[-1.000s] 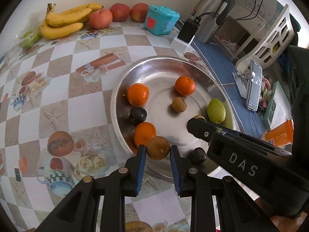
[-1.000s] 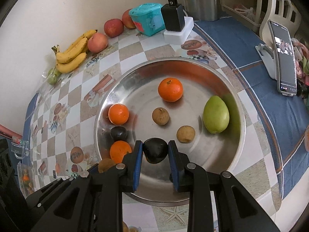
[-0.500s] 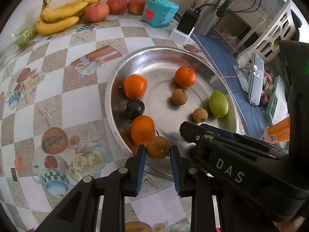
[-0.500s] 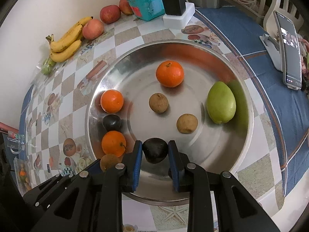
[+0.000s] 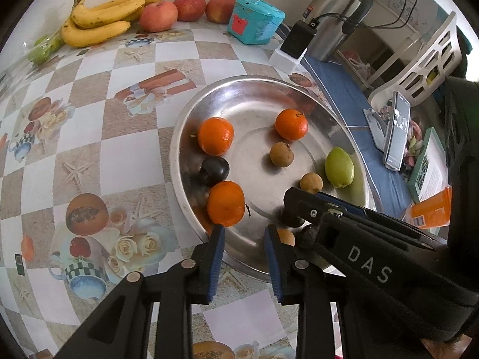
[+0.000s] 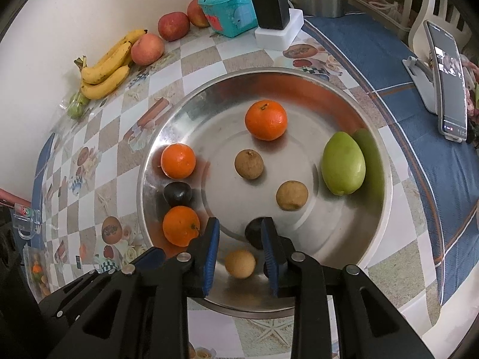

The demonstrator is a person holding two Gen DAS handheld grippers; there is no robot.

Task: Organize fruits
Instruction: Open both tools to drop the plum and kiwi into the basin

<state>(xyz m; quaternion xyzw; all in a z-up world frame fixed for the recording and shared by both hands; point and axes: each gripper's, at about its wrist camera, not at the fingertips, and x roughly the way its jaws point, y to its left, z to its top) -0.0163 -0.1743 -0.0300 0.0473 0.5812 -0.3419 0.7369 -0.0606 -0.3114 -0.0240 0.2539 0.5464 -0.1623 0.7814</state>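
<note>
on the tray [image 6: 386, 209], mango [image 6: 343, 164] upright

You see a polished metal tray [image 6: 380, 209] mirroring the smooth, waxy green fruit [image 6: 342, 163] beside its rim. Around the tray lies a glossy printed tablecloth [image 5: 89, 161]; beyond it, blue woven cloth [image 6: 425, 131].

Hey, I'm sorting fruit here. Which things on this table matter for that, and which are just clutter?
For the job: metal tray, oranges, green fruit, brown round fruits, dark fruits; probably also bananas and apples.

Lying about: teal box, charger, phone on stand, steel flask.
</note>
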